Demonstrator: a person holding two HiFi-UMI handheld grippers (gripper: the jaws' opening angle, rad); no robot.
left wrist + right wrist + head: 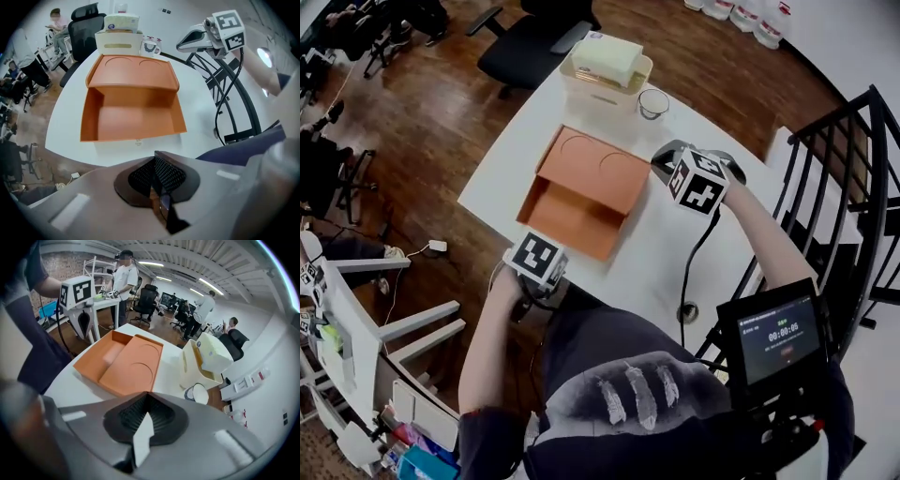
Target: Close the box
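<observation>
An orange cardboard box [578,217] lies open on the white table [647,262]. Its lid [595,167], marked with two circles, is folded back flat on the far side. The left gripper view shows the empty tray [133,119] straight ahead. My left gripper [534,261] hovers at the table's near edge, just short of the box's front wall, jaws shut on nothing [154,161]. My right gripper [667,161] hangs by the lid's right edge, a little above the table, also shut and empty [148,399]. From the right, the box [119,364] lies slightly left of centre.
A cream bin [606,73] with a pale pack in it stands at the table's far end, a mug [653,103] beside it. A black cable [692,267] runs across the table's right side. A black railing [848,187] stands to the right, an office chair [525,47] beyond.
</observation>
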